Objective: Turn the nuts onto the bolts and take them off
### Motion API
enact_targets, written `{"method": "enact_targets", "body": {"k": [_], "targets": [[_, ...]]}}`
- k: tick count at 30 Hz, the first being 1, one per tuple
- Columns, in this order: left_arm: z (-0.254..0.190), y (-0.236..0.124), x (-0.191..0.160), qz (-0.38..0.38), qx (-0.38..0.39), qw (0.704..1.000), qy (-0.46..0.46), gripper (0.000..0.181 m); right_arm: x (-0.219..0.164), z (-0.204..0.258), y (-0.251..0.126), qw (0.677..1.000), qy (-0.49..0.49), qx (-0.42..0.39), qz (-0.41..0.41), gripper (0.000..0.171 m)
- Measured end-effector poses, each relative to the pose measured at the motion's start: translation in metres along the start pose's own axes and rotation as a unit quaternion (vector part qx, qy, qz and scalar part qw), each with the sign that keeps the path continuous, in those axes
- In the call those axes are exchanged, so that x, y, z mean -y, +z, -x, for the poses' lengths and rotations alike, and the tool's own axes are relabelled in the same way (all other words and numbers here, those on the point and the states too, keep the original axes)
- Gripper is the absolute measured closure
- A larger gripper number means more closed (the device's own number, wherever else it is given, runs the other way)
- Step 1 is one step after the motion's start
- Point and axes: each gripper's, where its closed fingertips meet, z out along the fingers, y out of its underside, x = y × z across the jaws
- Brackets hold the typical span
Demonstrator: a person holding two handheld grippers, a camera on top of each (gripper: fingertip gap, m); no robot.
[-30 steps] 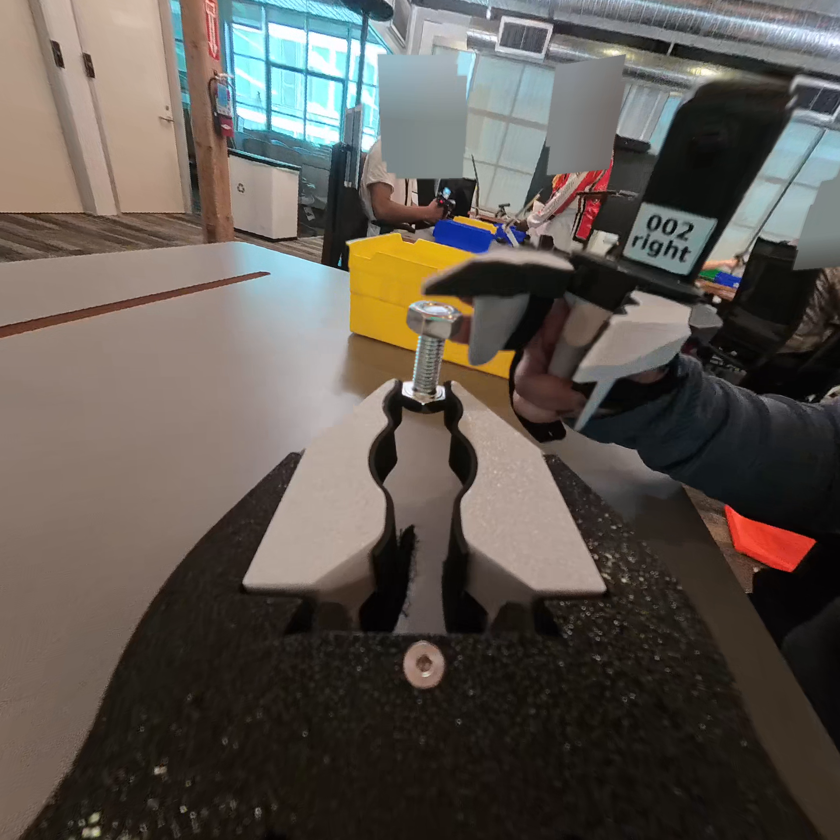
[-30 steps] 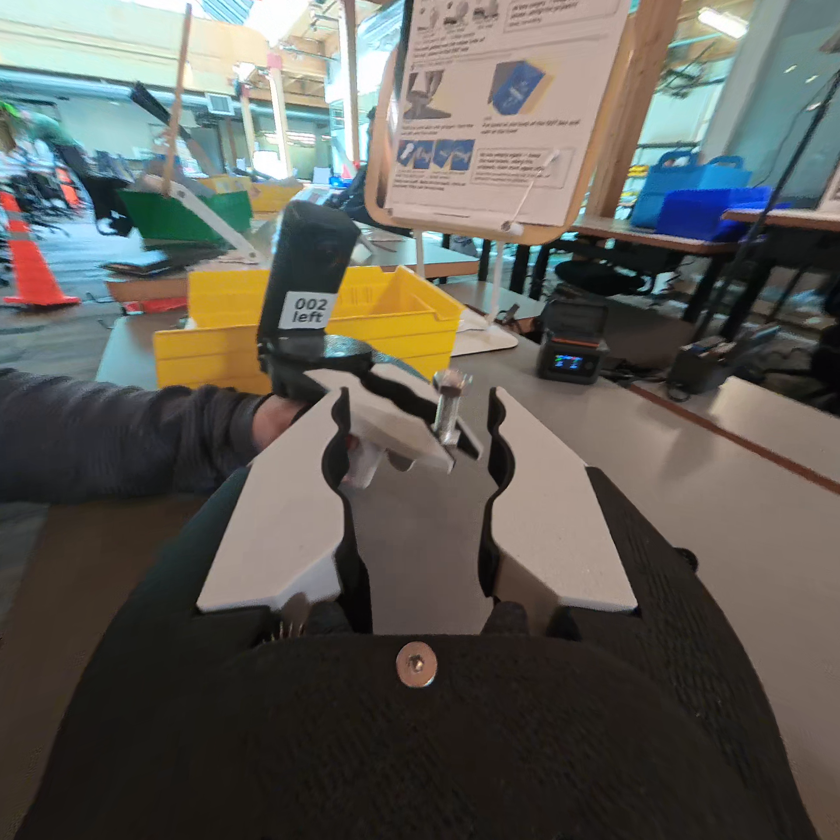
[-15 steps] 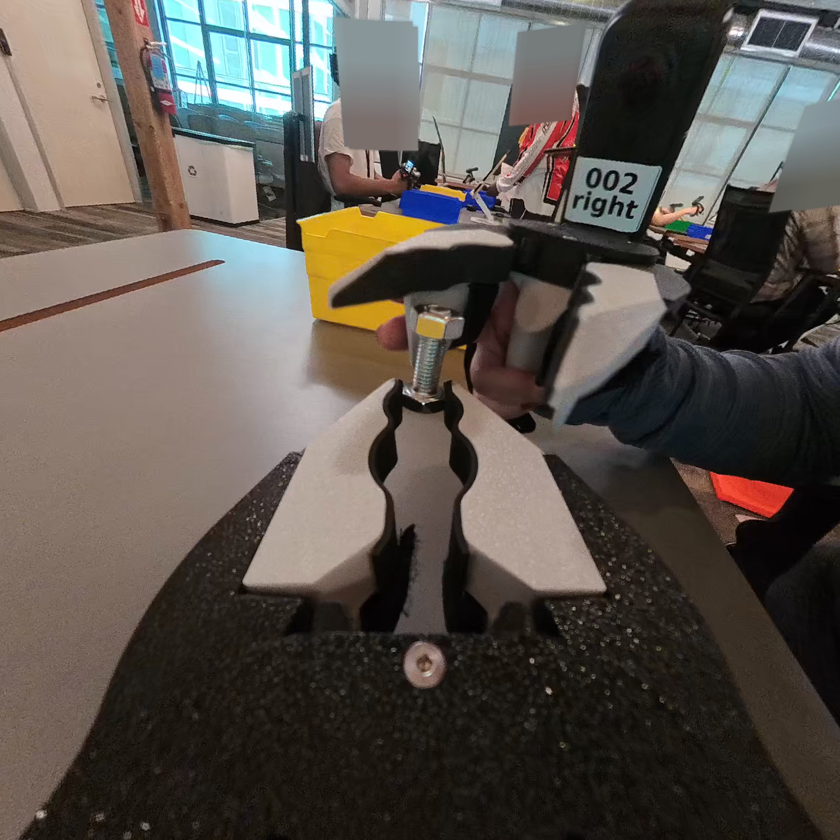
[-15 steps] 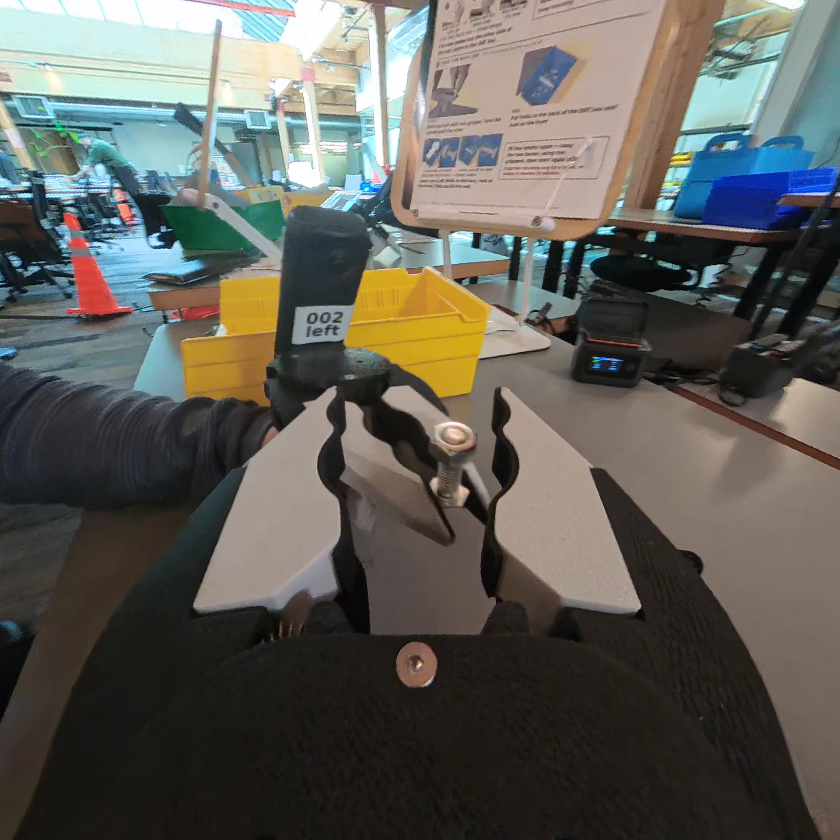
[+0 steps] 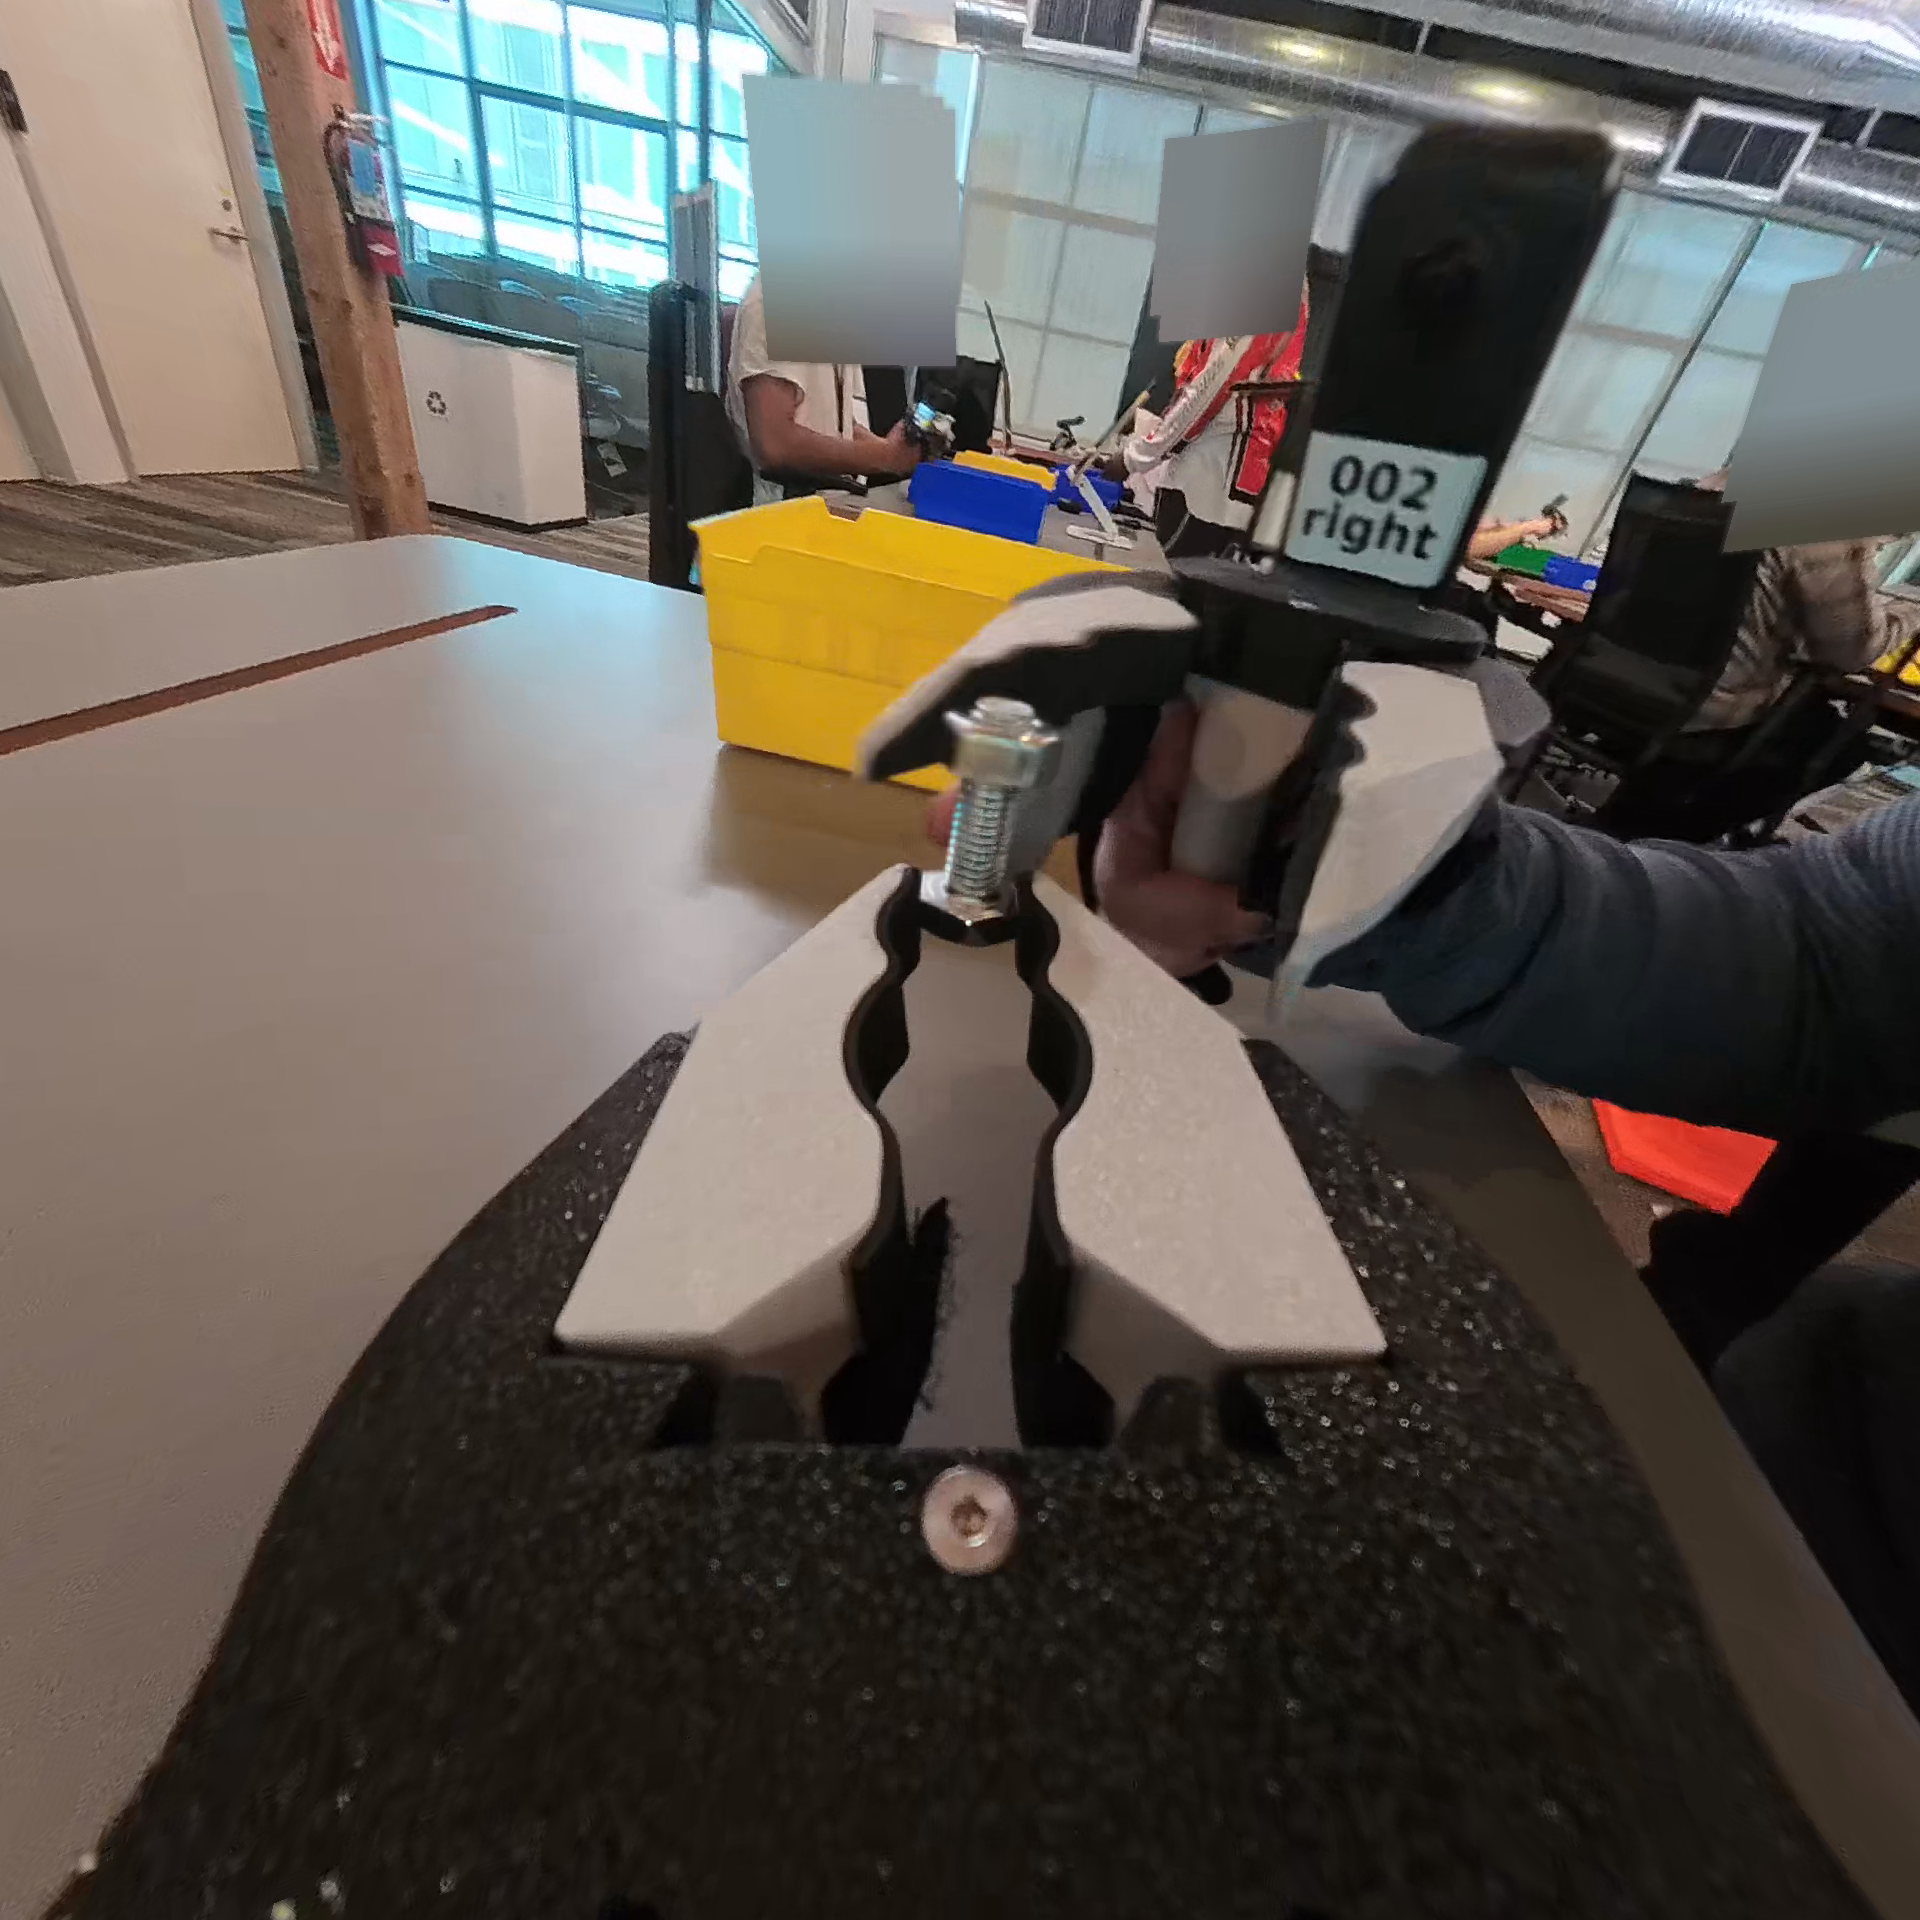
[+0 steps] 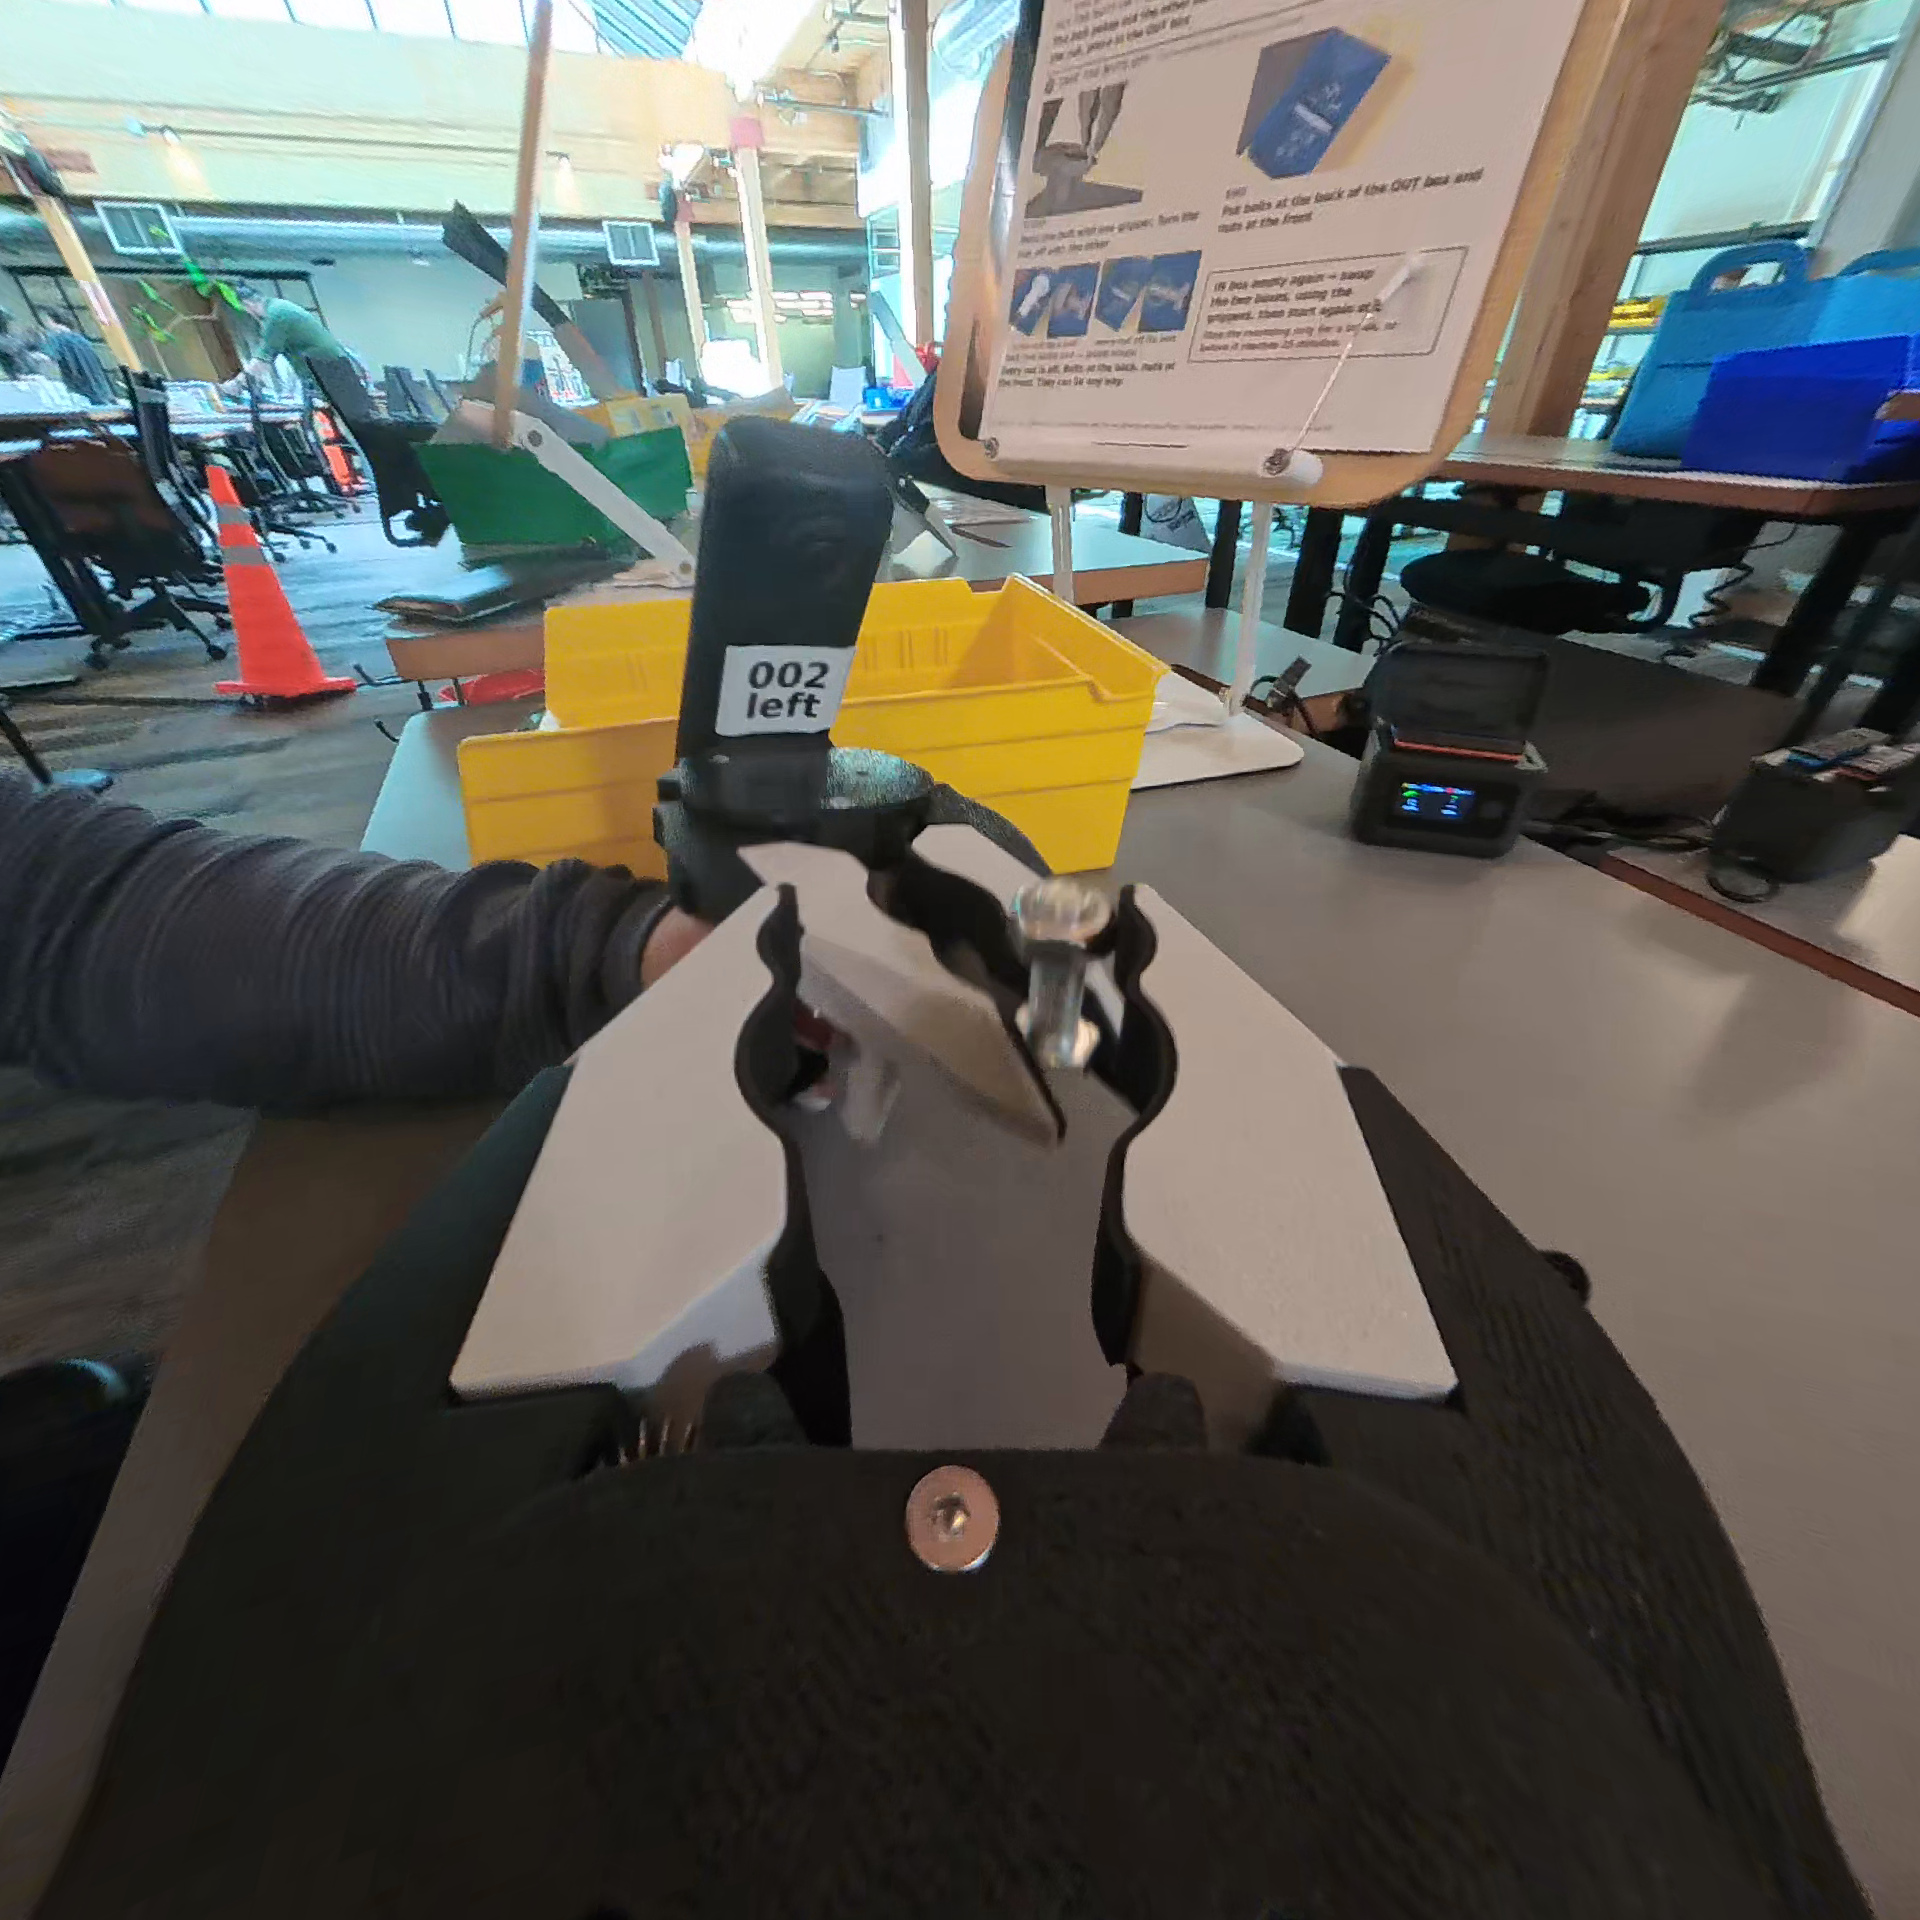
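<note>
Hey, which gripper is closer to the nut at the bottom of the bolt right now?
Left. The left gripper is shut on the nut at its fingertips. The right gripper is open, higher up around the bolt head.

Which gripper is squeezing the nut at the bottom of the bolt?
The left gripper. Its tips pinch the nut under the upright bolt. The right gripper is open around the bolt's head.
</note>
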Motion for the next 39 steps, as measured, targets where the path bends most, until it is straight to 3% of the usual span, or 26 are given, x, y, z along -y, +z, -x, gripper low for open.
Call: {"method": "enact_targets", "body": {"k": [3, 5, 12, 15, 18, 24, 26, 27, 31, 36, 39], "targets": [[0.004, -0.004, 0.008, -0.021, 0.000, 1.000, -0.018, 0.166, 0.003, -0.007, -0.018, 1.000, 0.020, -0.004, -0.015, 0.128], [-0.003, -0.001, 0.005, -0.013, -0.016, 1.000, -0.015, 0.166, 0.005, -0.017, -0.020, 0.999, 0.025, -0.023, -0.026, 0.125], [-0.012, 0.004, -0.002, 0.004, -0.034, 0.999, -0.007, 0.165, -0.003, 0.006, -0.005, 0.999, 0.028, 0.034, -0.005, 0.115], [-0.007, 0.001, 0.003, -0.010, -0.027, 0.999, -0.021, 0.165, 0.000, 0.001, -0.026, 0.998, 0.045, 0.033, -0.023, 0.130], [-0.014, 0.006, -0.002, 0.004, -0.040, 0.999, -0.017, 0.165, 0.006, -0.015, -0.028, 0.997, 0.052, -0.005, -0.048, 0.119], [-0.014, 0.006, -0.006, 0.014, -0.037, 0.999, -0.007, 0.165, -0.005, 0.008, -0.006, 1.000, 0.011, 0.023, -0.004, 0.111], [-0.004, -0.001, 0.001, -0.003, -0.021, 1.000, -0.016, 0.165, -0.003, 0.006, -0.019, 1.000, 0.013, 0.010, -0.016, 0.116], [0.001, -0.004, 0.005, -0.013, -0.014, 1.000, -0.023, 0.165, -0.003, 0.008, -0.026, 0.999, 0.022, 0.018, -0.021, 0.131], [-0.008, 0.000, 0.002, -0.002, -0.034, 0.999, -0.019, 0.165, 0.003, -0.013, -0.029, 0.998, 0.026, -0.033, -0.048, 0.118], [-0.026, 0.010, -0.011, 0.024, -0.071, 0.997, -0.005, 0.165, -0.003, 0.010, 0.000, 0.999, 0.016, 0.030, -0.012, 0.114], [-0.017, 0.003, -0.004, 0.010, -0.056, 0.998, -0.006, 0.165, -0.010, 0.013, -0.011, 1.000, 0.005, 0.023, 0.006, 0.112]]}}
